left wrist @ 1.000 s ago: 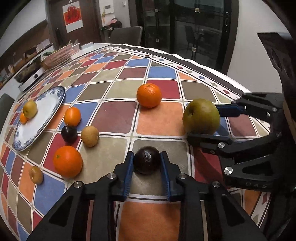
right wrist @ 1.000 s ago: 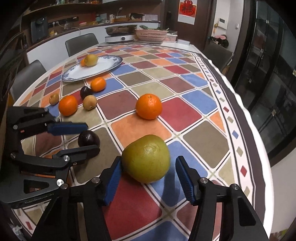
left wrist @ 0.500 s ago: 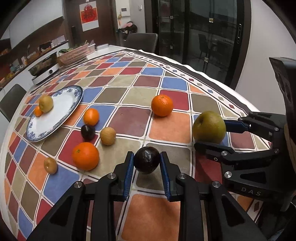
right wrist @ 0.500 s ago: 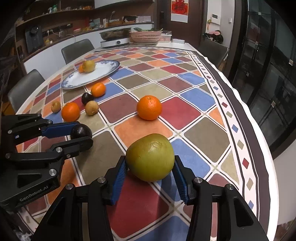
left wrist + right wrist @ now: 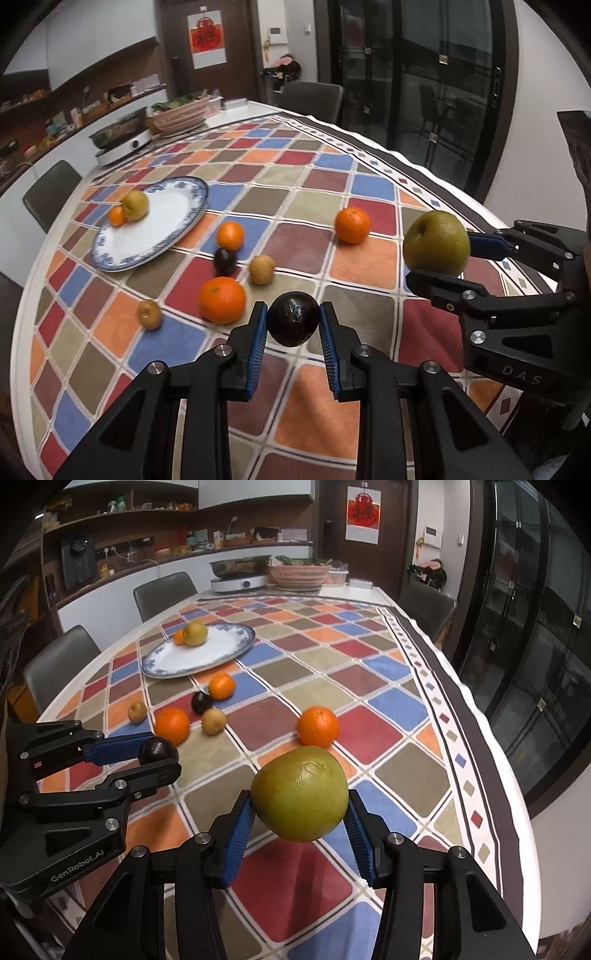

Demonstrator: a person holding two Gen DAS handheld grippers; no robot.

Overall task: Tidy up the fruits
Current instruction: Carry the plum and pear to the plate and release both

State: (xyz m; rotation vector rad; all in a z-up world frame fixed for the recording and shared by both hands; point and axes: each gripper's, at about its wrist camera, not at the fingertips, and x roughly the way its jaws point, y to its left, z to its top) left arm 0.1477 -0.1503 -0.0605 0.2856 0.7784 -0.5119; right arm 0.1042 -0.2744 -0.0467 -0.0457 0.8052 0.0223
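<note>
My left gripper [image 5: 293, 325] is shut on a dark plum [image 5: 293, 324] and holds it above the table; it also shows in the right wrist view [image 5: 159, 751]. My right gripper [image 5: 301, 810] is shut on a large green pear [image 5: 301, 798], lifted off the cloth; the pear also shows in the left wrist view [image 5: 436, 243]. A blue-rimmed white plate [image 5: 155, 225] lies at the far left and holds a yellow pear [image 5: 135, 205] and a small orange [image 5: 117, 216]. Several loose fruits lie between the plate and the grippers: oranges [image 5: 222, 300] [image 5: 352, 225] [image 5: 230, 235], a dark plum [image 5: 225, 260], small brown fruits [image 5: 262, 269].
The round table [image 5: 436, 771] has a checkered cloth and its edge curves close on the right. An electric cooker [image 5: 240, 574] and a pink basket [image 5: 299, 575] stand at the far end. Grey chairs [image 5: 164, 592] ring the table.
Both grippers have risen with their fruits off the table. The right gripper closed on the green pear; the plum stayed gripped in the left.
</note>
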